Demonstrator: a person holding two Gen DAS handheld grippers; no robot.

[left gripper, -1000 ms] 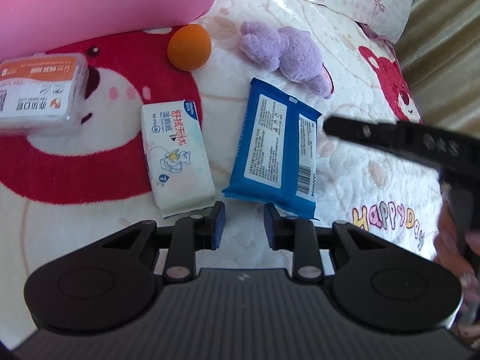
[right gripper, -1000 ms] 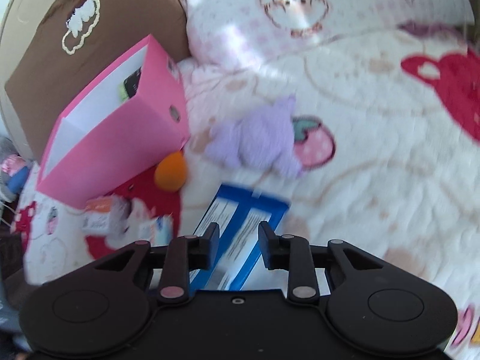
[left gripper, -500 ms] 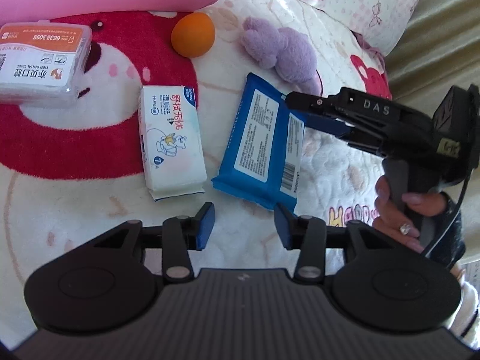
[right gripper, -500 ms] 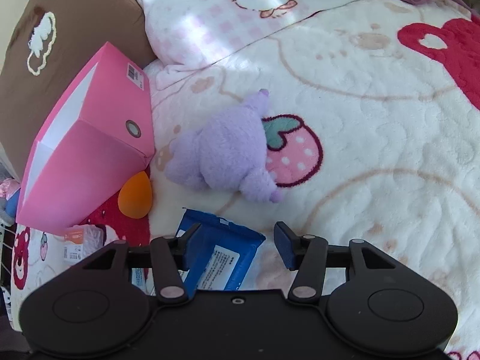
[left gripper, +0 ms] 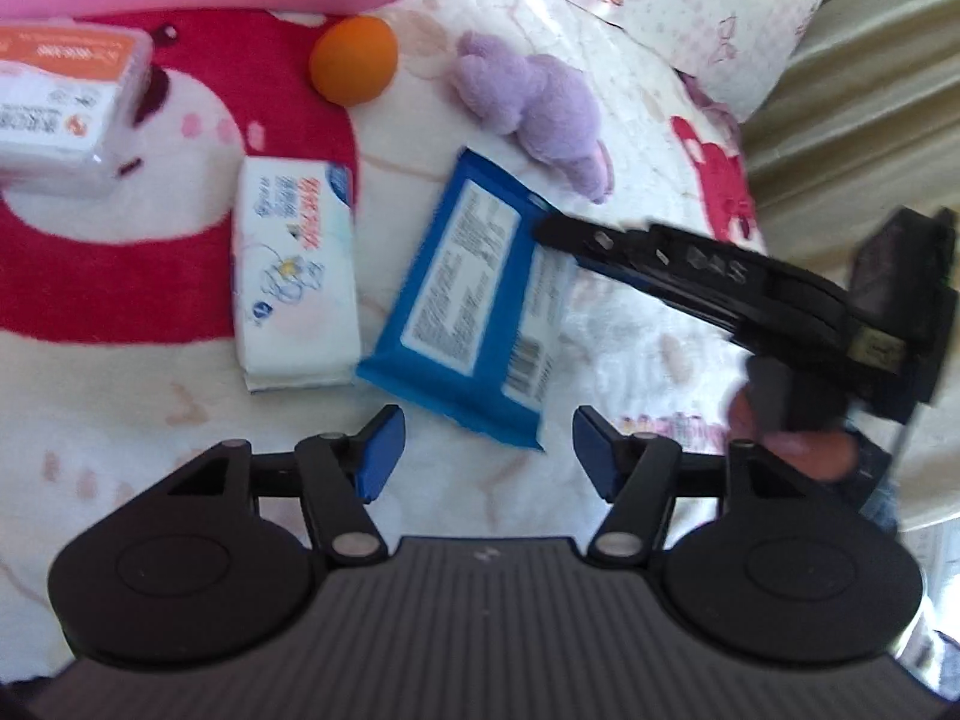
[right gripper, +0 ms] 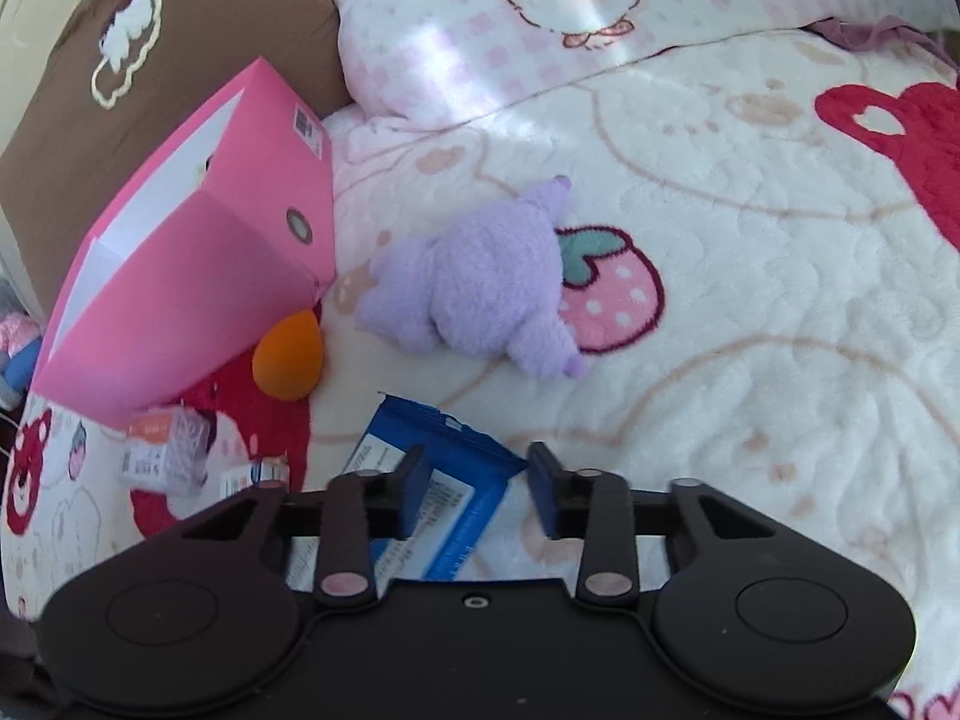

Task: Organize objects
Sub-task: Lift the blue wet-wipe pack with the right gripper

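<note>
A blue wipes pack (left gripper: 462,306) lies label-up on the fleece blanket. My right gripper (left gripper: 543,231) reaches in from the right, and its jaws are closing on the pack's far right corner. In the right wrist view that corner (right gripper: 474,468) sits between the two blue pads of the right gripper (right gripper: 480,486) and nearly fills the gap. My left gripper (left gripper: 486,456) hovers just short of the pack's near edge. Its jaws are opening and nothing is between them. A white tissue pack (left gripper: 294,276) lies to the left of the blue one.
An orange sponge (left gripper: 354,60) and a purple plush (left gripper: 534,102) lie beyond the packs. A clear box with an orange label (left gripper: 60,102) sits far left. An open pink box (right gripper: 198,276) stands behind, against a brown cushion (right gripper: 180,18). A hand (left gripper: 792,438) holds the right gripper.
The left jaws have spread from shut to well apart. The right gripper opened, came down onto the blue pack's far corner and narrowed again. The pack has swung slightly.
</note>
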